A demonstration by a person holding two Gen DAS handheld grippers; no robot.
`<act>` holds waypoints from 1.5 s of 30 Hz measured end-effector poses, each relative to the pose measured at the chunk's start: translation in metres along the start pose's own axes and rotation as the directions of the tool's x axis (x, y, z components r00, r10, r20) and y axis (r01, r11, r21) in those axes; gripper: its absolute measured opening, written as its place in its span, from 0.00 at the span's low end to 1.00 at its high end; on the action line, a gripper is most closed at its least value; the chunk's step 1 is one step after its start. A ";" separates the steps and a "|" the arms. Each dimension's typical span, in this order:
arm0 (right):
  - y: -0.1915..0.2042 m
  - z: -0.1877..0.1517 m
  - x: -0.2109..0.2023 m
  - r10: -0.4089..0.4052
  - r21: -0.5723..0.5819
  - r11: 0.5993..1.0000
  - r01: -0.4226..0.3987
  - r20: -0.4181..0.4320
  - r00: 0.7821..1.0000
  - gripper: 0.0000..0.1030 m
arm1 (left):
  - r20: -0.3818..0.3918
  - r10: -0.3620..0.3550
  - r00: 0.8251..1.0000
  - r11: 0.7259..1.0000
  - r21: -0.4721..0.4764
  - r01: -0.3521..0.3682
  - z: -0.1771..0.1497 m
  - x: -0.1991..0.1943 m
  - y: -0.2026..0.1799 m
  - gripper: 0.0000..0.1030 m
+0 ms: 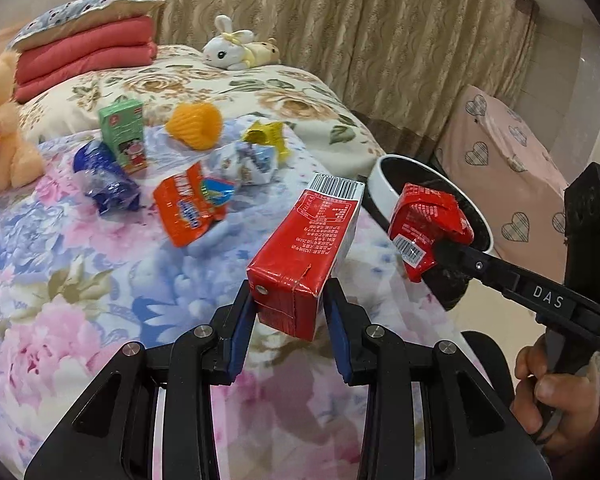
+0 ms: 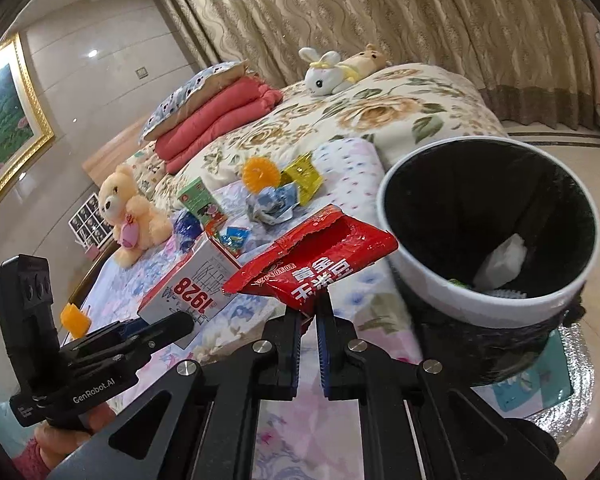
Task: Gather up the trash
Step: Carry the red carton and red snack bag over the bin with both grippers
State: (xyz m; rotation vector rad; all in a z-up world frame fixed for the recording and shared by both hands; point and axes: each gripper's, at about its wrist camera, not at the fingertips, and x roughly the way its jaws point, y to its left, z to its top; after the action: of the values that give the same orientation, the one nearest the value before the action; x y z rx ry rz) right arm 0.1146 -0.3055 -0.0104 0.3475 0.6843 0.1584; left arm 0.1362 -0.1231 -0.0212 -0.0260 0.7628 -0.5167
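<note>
While clamped at its base between left jaws, red carton [image 1: 304,256]; right jaws pinching wrapper [image 2: 312,264].

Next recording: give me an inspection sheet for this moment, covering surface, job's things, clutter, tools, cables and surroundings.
Surface: bed under floral quilts.
Job's things: white bin beside the bed, black liner, some trash inside. Red carton and red wrapper are held. On the quilt: green carton, orange cup, orange packet, blue wrapper, crumpled white wrapper, yellow wrapper.
Clutter: teddy bear, rabbit plush, folded red blankets.
Tools: left tool shut on red carton; right tool shut on red wrapper, near the bin.
Cables: nothing seen.
Surroundings: curtains, framed picture.
</note>
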 end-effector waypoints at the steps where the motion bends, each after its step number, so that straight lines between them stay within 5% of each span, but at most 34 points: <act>1: -0.003 0.001 -0.002 -0.005 0.005 1.000 0.005 0.004 1.000 0.07 | 0.000 -0.003 1.000 1.000 0.004 0.003 0.001 0.000 -0.003 0.32; 45: -0.098 0.024 -0.045 -0.124 0.159 0.981 0.111 0.079 0.989 0.07 | -0.036 -0.089 0.995 0.985 0.147 0.093 0.051 0.057 -0.102 0.32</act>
State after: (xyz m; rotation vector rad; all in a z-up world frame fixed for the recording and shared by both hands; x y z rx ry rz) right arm 0.0984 -0.4148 -0.0018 0.4583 0.6291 -0.0229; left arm 0.1599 -0.2467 -0.0006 0.0859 0.7520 -0.6609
